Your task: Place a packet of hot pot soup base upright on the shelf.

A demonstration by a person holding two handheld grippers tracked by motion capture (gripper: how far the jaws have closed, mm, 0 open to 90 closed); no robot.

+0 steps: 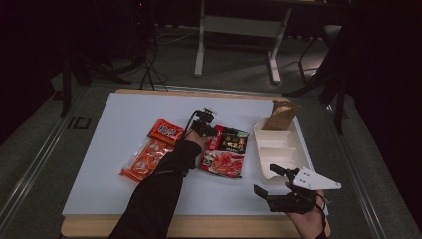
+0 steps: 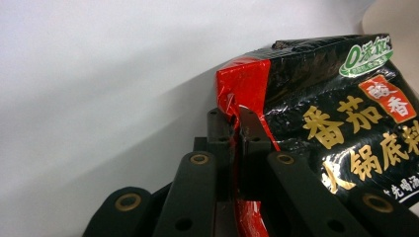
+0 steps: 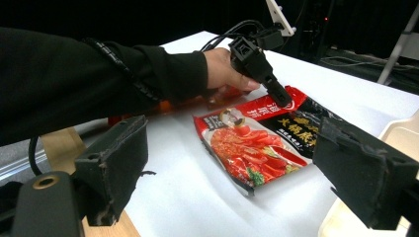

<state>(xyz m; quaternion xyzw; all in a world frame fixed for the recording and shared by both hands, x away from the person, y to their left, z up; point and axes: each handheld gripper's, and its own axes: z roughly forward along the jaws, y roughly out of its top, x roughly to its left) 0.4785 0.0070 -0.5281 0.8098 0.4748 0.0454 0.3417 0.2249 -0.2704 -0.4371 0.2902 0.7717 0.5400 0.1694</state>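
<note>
A red and black soup-base packet (image 1: 226,152) lies in the middle of the white table (image 1: 124,119). My left gripper (image 1: 213,133) is shut on its upper left corner. In the left gripper view the jaws pinch the packet's red edge (image 2: 240,94), with the black printed face (image 2: 336,113) to the right. The right gripper view shows that gripper (image 3: 284,98) at the packet's (image 3: 252,148) far corner, while the rest of the packet rests flat. My right gripper (image 1: 267,179) hovers open near the front right of the table, with nothing between its fingers (image 3: 116,163).
Two orange packets (image 1: 166,132) (image 1: 144,162) lie left of my left hand. A white compartment tray (image 1: 278,149) stands at the right, with a brown paper bag (image 1: 281,115) upright at its far end. The tray's rim (image 3: 400,131) is close to my right gripper.
</note>
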